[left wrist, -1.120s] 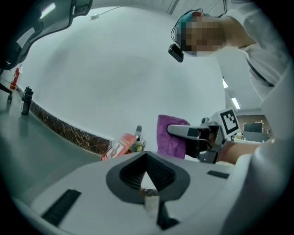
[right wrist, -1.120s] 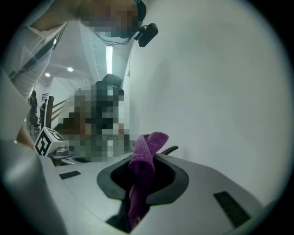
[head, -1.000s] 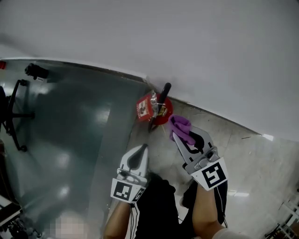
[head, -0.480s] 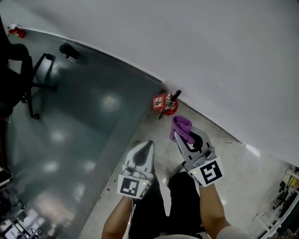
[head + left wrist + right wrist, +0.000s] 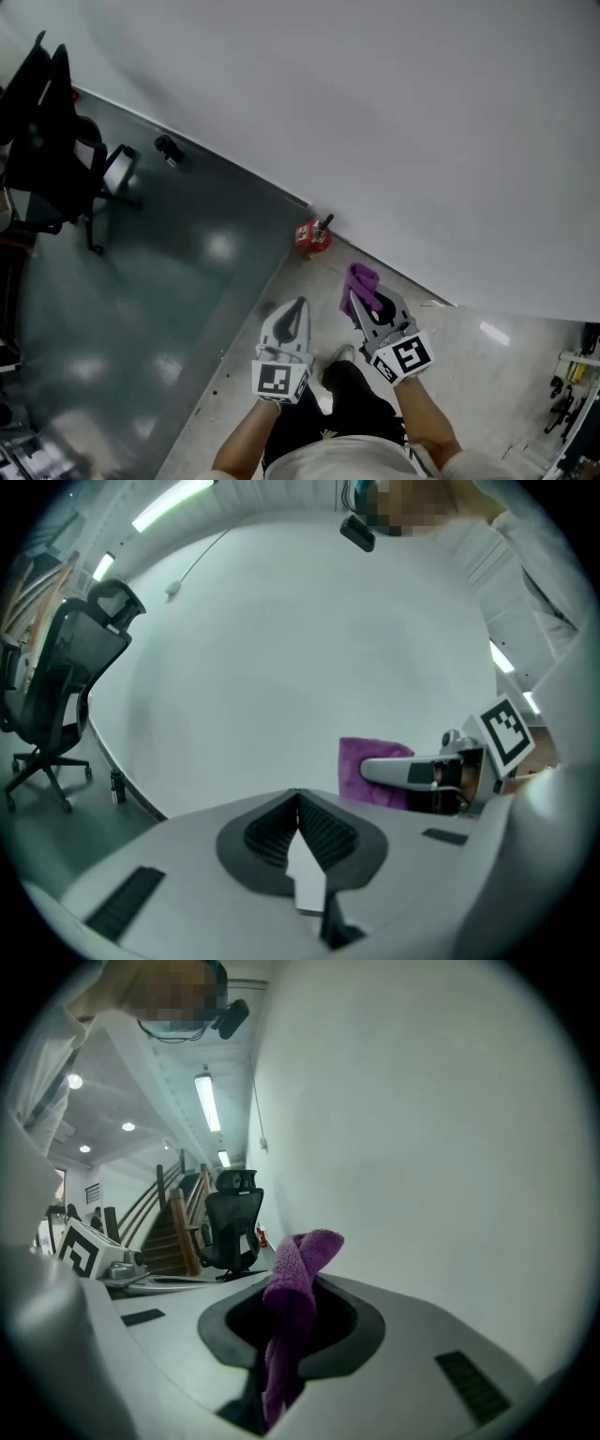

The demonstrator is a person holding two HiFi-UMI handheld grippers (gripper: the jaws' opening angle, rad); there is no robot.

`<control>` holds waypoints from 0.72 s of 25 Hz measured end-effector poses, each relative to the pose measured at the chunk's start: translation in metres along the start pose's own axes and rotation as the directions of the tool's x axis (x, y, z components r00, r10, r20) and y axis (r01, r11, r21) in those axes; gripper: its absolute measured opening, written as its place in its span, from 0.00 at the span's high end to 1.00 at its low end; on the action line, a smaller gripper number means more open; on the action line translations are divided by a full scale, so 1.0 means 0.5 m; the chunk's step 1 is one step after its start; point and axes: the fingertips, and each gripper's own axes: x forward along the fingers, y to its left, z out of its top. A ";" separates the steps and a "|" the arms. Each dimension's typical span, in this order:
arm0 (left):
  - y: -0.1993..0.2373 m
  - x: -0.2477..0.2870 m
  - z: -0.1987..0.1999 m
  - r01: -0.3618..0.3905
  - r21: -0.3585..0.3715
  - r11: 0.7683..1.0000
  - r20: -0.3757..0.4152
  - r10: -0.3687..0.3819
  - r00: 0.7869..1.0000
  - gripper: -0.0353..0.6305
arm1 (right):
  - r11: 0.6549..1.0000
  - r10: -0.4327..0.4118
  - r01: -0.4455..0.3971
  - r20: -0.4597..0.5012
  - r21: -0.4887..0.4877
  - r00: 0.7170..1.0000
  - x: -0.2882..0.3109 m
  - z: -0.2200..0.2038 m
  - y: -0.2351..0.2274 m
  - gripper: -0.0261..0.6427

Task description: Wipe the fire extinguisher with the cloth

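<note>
1. Where the dark glossy floor [image 5: 141, 281] fills the left of the head view, a black office chair [image 5: 56, 141] stands at its far-left edge and a small dark object [image 5: 169, 150] lies at the foot of the wall; the stretch between them and the person is open
2. Running diagonally from upper left to lower right, the white wall [image 5: 422, 112] bounds the whole scene, and the red fire extinguisher [image 5: 312, 236] stands against its foot, just where the dark floor meets the pale tiled floor [image 5: 487, 366]
3. Below the extinguisher and well apart from it, the left claw [image 5: 294, 309] is pressed together with nothing between its jaws, pointing toward the bare wall
4. Just to its right, the right claw [image 5: 358, 302] is pinching the purple cloth [image 5: 362, 279], whose folded end sticks out past the tips; bare tile separates the cloth from the extinguisher
5. At the far-right edge a metal rack [image 5: 572, 394] closes off the tiled floor
</note>
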 end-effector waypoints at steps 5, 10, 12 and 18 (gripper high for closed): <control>-0.131 -0.095 0.067 0.007 0.006 1.000 0.023 -0.007 1.000 0.94 | 0.999 -0.028 0.030 -0.045 0.044 0.999 -0.155 0.010 0.048 0.87; -0.233 -0.163 0.095 0.046 0.036 0.998 0.038 -0.047 0.998 0.94 | 0.996 -0.073 0.077 -0.080 0.043 0.994 -0.275 0.000 0.076 0.87; -0.266 -0.191 0.105 0.052 0.054 0.997 0.055 -0.055 0.997 0.94 | 0.996 -0.072 0.076 -0.084 0.045 0.994 -0.312 -0.008 0.089 0.87; -0.319 -0.274 0.099 -0.003 0.055 0.998 0.089 -0.002 0.996 0.94 | 1.000 -0.025 0.025 -0.065 0.011 0.998 -0.384 -0.020 0.147 0.87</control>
